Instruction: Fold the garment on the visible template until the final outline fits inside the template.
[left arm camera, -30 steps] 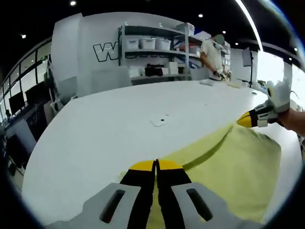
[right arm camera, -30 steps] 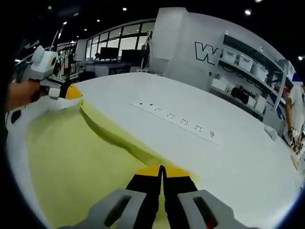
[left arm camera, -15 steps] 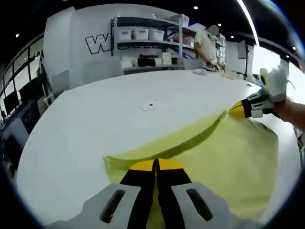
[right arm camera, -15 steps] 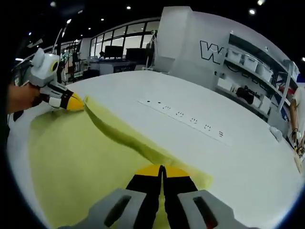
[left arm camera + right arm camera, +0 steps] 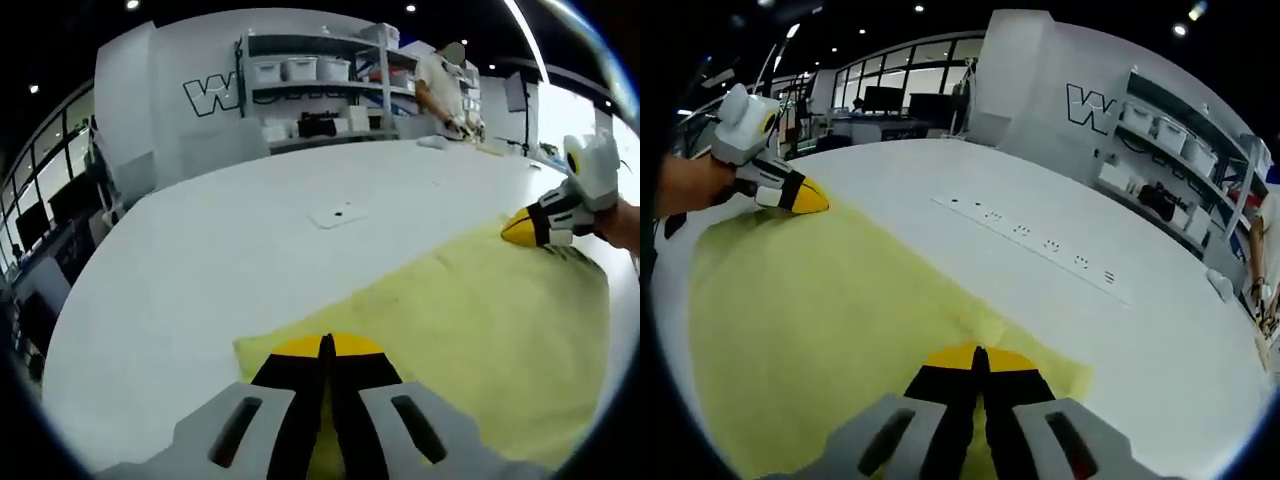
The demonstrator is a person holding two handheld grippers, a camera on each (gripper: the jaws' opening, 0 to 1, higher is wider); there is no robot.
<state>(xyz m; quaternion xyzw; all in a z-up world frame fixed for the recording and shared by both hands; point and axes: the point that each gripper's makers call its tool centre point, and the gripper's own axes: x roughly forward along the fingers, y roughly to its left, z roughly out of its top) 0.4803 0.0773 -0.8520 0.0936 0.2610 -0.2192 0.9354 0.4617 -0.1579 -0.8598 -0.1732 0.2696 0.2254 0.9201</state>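
Yellow-tipped left tongs [image 5: 327, 345] are clamped on the near edge of the garment [image 5: 470, 330], jaws pressed flat together with fabric pinched between them. Same story on the other side: the right tongs [image 5: 980, 356] are clenched on their own corner of that cloth, tips tight together. Both reach low and forward, nearly level with the desk [image 5: 240, 260].

From the left gripper view you can see the right tongs come in at the far right, held in a person's hand [image 5: 622, 222], tip down on the garment's far edge. The right gripper view gives the mirror of it, left tongs at upper left with a hand [image 5: 690, 185] behind them.

One garment total, pale yellow, spread pretty flat on the white desk with a few soft wrinkles. It stretches between the two tongs. Can't honestly make out any template outline under it, could be hidden by the cloth.

Further out: a row of small sockets [image 5: 1035, 238] set in the desk surface, one shelving unit [image 5: 320, 95] with white bins, and one person [image 5: 440, 85] standing by it.
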